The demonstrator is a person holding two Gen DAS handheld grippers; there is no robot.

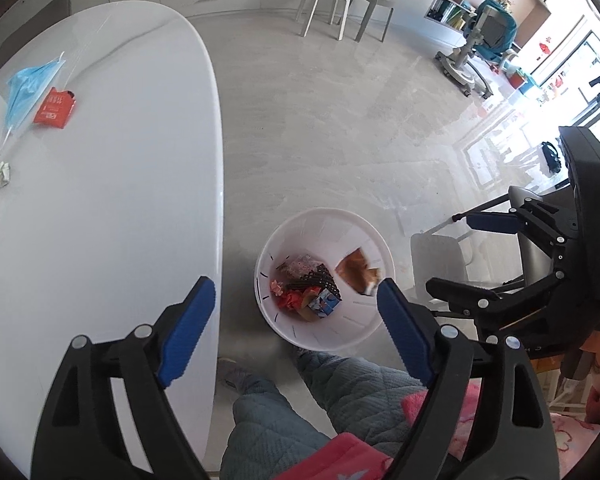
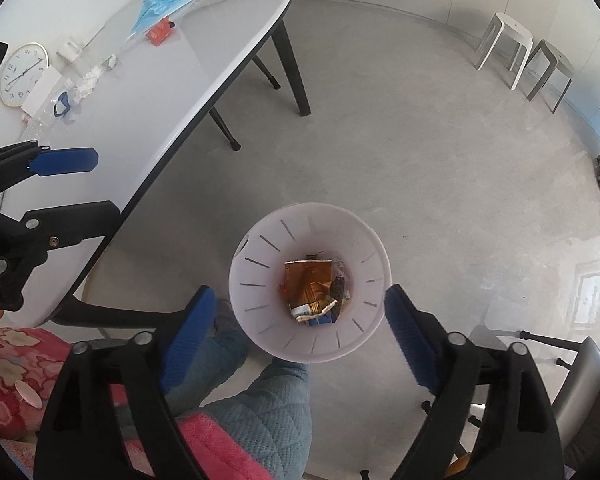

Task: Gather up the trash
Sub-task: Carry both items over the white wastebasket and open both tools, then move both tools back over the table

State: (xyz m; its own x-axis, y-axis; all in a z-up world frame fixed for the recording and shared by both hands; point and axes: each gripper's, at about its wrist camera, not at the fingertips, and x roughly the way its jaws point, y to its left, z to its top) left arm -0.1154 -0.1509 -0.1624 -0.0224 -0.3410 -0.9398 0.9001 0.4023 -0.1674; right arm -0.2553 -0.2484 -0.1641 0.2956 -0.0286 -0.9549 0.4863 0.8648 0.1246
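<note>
Partway: bin (image 2: pixel 260 236) holds several wrappers; mask (image 2: pixel 160 8), red packet (image 2: pixel 159 33), tissues (image 2: pixel 88 82) left on bench (image 2: pixel 204 64) at 10 o'clock. Left tool (image 1: pixel 296 300) and right tool (image 2: pixel 296 308) both wide open, empty.

White table (image 2: pixel 148 92) holds mask (image 2: pixel 160 8), clock (image 2: pixel 22 74), crumpled tissues (image 2: pixel 86 84).

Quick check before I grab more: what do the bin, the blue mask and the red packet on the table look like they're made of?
Bin: thin white plastic, matte, slightly translucent, with moulded slits in its wall. Blue mask: soft pleated non-woven fabric, probably, with thin ear loops. Red packet: looks like printed card or foil, creased; too small to tell which. Table: glossy white top showing reflections.
</note>
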